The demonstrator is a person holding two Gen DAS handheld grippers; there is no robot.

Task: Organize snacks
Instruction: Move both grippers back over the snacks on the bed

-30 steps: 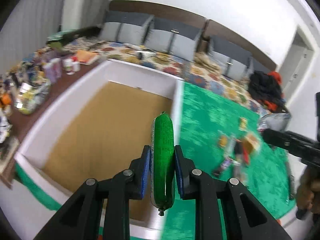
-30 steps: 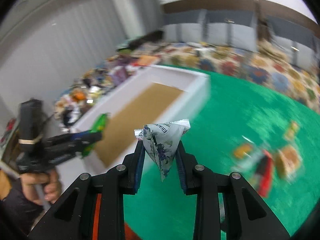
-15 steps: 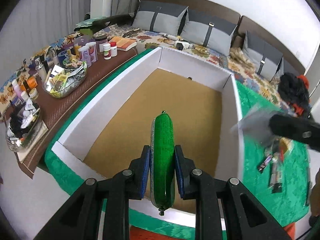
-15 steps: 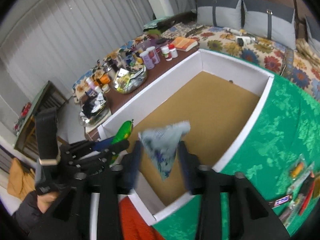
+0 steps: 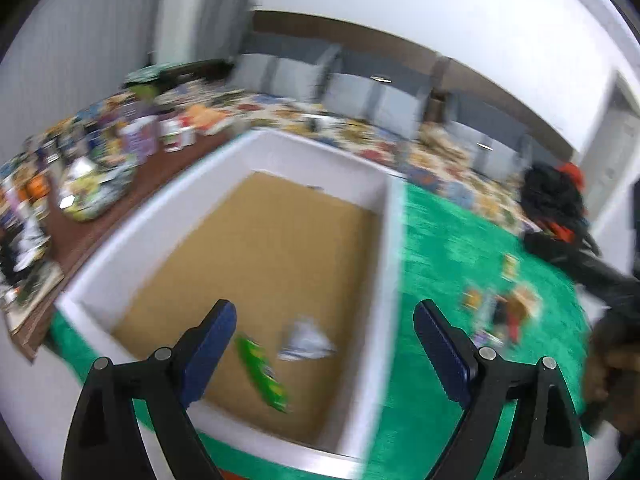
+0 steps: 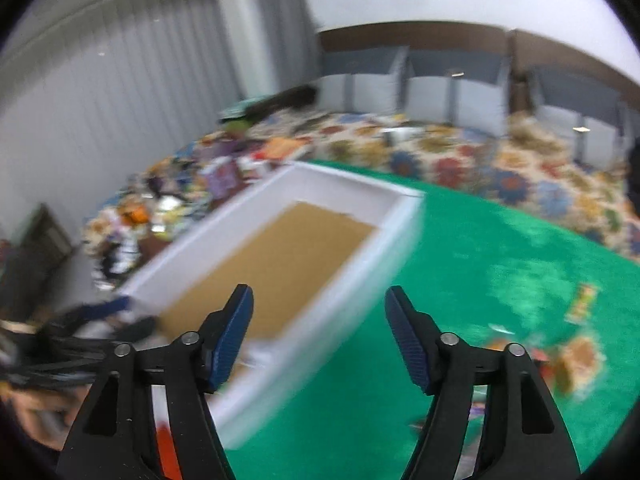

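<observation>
Two grippers: left gripper (image 5: 324, 340) and right gripper (image 6: 319, 322) just opening, jaws gaping, gripping nothing;
Box (image 5: 120, 256): green packet (image 5: 262, 372) and white packet (image 5: 306, 340) lying near its front edge

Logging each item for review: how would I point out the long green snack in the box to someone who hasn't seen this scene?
Find the big white box with the brown cardboard floor on the green cloth. Near its front end lie two items side by side: the green snack is the long, narrow, sausage-shaped pack lying at a slant, left of the crumpled white packet.
</observation>
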